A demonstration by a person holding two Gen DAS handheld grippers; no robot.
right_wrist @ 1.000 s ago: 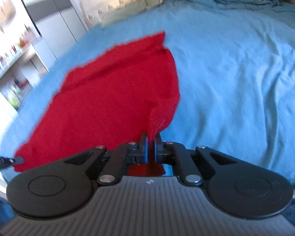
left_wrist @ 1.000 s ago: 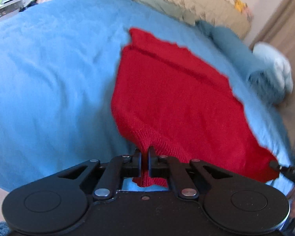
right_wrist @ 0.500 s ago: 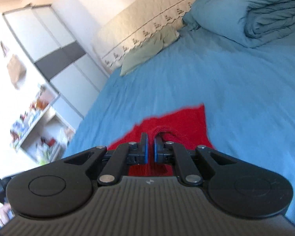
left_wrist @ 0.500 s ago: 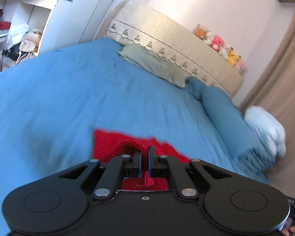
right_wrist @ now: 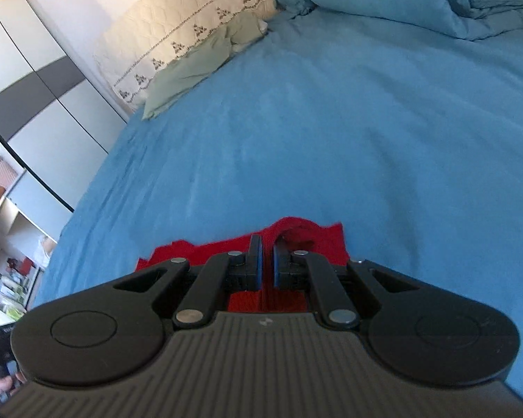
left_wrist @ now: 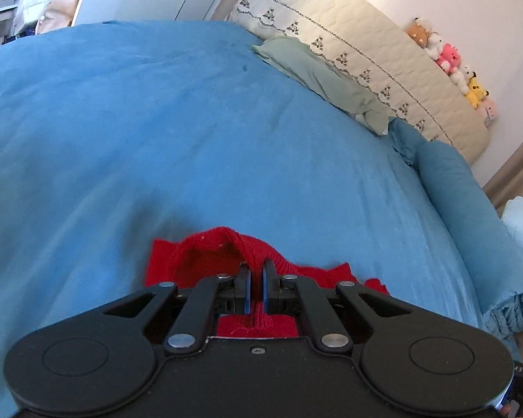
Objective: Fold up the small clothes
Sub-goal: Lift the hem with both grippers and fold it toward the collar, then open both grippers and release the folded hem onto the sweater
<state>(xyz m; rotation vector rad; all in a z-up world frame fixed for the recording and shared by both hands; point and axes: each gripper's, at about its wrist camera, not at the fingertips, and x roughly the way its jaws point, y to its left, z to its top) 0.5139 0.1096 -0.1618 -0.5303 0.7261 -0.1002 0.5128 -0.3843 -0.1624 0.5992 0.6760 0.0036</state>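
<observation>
Both the left gripper [left_wrist: 254, 271] and the right gripper [right_wrist: 266, 249] were clamped on the red knitted garment [left_wrist: 205, 261]. It lay directly under them on the blue bed cover [left_wrist: 157, 122], towards its near edge, equally close to both.

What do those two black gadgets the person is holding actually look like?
Both are matte black. The left gripper has a smooth body; the right gripper has a ribbed grey top with a small logo. Each has two round bulges, angled link arms with silver rivets, and narrow fingers with blue inner pads.
</observation>
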